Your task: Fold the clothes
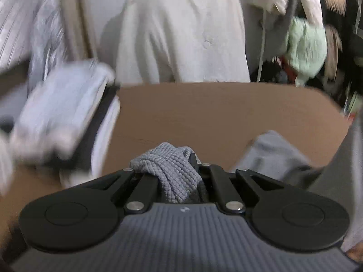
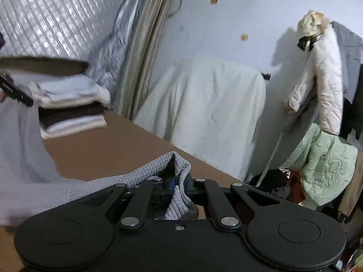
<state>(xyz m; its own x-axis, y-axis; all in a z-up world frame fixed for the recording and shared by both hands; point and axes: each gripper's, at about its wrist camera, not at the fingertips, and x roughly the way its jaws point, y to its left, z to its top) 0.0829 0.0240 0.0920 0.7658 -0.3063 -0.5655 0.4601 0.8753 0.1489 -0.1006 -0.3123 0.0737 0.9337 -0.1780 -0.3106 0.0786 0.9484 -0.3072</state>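
Note:
A grey waffle-knit garment (image 1: 169, 170) is bunched between the fingers of my left gripper (image 1: 174, 172), which is shut on it above the brown table (image 1: 215, 113). More of the grey cloth (image 1: 272, 156) trails off to the right. In the right wrist view my right gripper (image 2: 174, 181) is shut on another part of the same grey garment (image 2: 158, 170), and the cloth (image 2: 22, 149) hangs in a sheet to the left. The other gripper's black finger (image 2: 15, 93) shows at the far left edge, holding the cloth up.
A stack of folded white and dark clothes (image 2: 70, 104) sits at the table's (image 2: 118, 145) back left, also in the left wrist view (image 1: 63, 117). Behind the table stand a white-draped piece of furniture (image 2: 204, 108), a hanging white jacket (image 2: 324, 79) and a pale green quilted jacket (image 2: 324, 165).

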